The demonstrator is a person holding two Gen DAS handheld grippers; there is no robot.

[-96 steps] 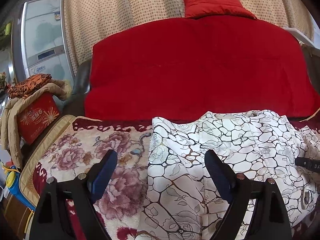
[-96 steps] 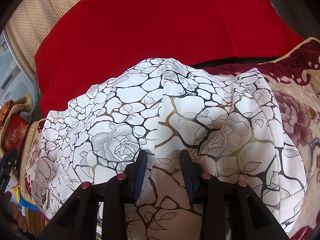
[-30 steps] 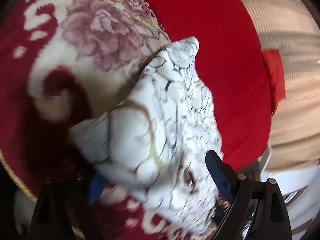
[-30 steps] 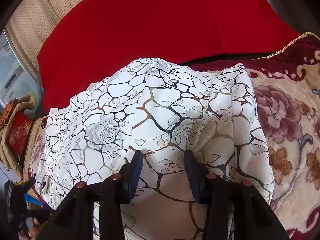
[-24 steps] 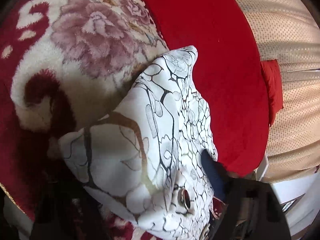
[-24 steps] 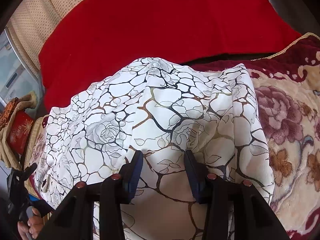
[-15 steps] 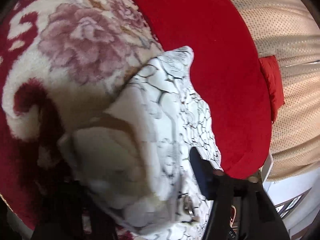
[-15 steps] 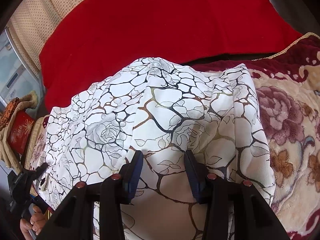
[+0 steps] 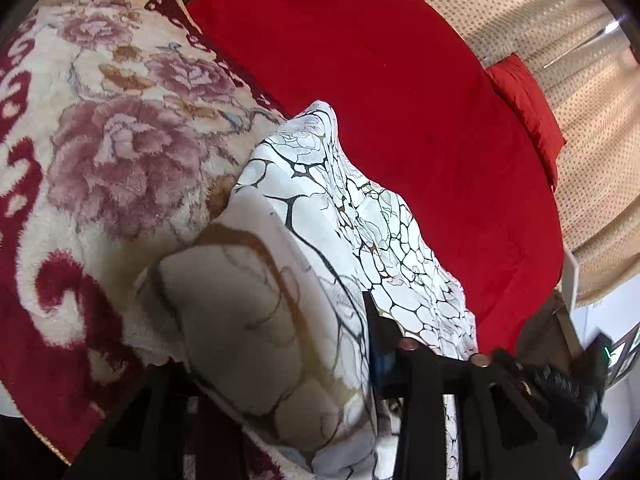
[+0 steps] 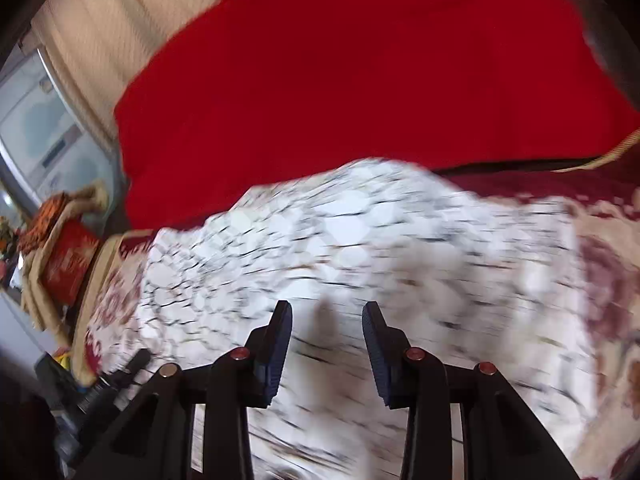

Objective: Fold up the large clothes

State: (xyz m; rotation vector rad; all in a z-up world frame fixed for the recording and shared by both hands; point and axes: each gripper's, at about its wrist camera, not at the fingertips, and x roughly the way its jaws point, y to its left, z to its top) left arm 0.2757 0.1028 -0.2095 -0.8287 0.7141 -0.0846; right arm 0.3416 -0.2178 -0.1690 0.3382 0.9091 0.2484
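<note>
Left gripper [image 9: 276,364] closing on a bunched edge of the white patterned garment [image 9: 360,216] lying on the floral blanket [image 9: 100,128], right gripper [image 10: 326,344] closing with nothing pinched; cloth looks light, limp, best held at edges.

The white garment [image 9: 304,240] with black-and-gold crackle print lies bunched and partly folded on the floral blanket.

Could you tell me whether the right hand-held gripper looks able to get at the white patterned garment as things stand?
Probably yes. The right hand-held gripper sits just over the white patterned garment, jaws closing, nothing between them, and no obstacle covers the cloth. The view is blurred, so contact is unclear.
</note>
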